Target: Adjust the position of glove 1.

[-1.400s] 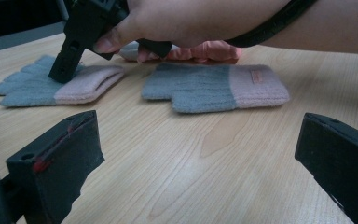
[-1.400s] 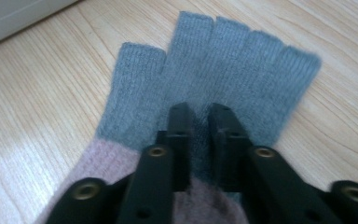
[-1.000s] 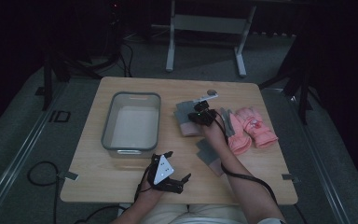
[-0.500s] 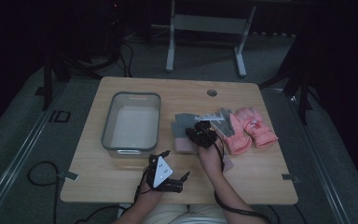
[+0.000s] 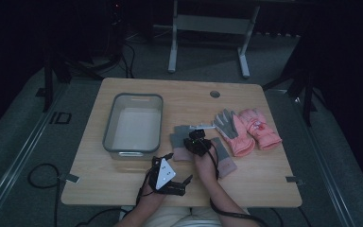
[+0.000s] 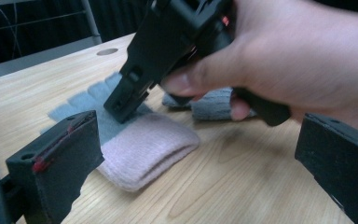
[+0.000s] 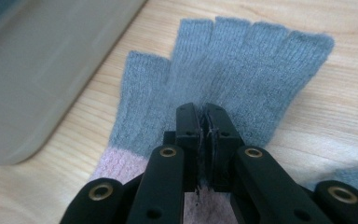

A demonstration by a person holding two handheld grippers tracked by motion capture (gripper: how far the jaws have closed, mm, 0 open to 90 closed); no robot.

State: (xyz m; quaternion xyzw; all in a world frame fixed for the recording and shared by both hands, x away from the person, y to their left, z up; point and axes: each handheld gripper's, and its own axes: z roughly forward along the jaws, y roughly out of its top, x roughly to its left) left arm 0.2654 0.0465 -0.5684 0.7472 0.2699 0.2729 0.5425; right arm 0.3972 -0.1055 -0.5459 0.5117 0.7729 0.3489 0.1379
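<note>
While right tongs (image 7: 204, 140) pinch grey glove (image 7: 242, 70) mid-palm, fingers point away, pink cuff nearest; left tongs (image 6: 191, 154) wide, empty, beside cuff on counter (image 5: 264, 175).

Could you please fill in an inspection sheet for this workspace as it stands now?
Surface: wooden table, round hole near far edge.
Job's things: grey fingerless glove with pink cuff, flat; second grey glove beside it.
Clutter: grey bin; pink gloves.
Grippers: right gripper shut over the glove's palm; left gripper open, holding nothing.
Cables: black cable on floor.
Surroundings: dark; metal frame behind.
</note>
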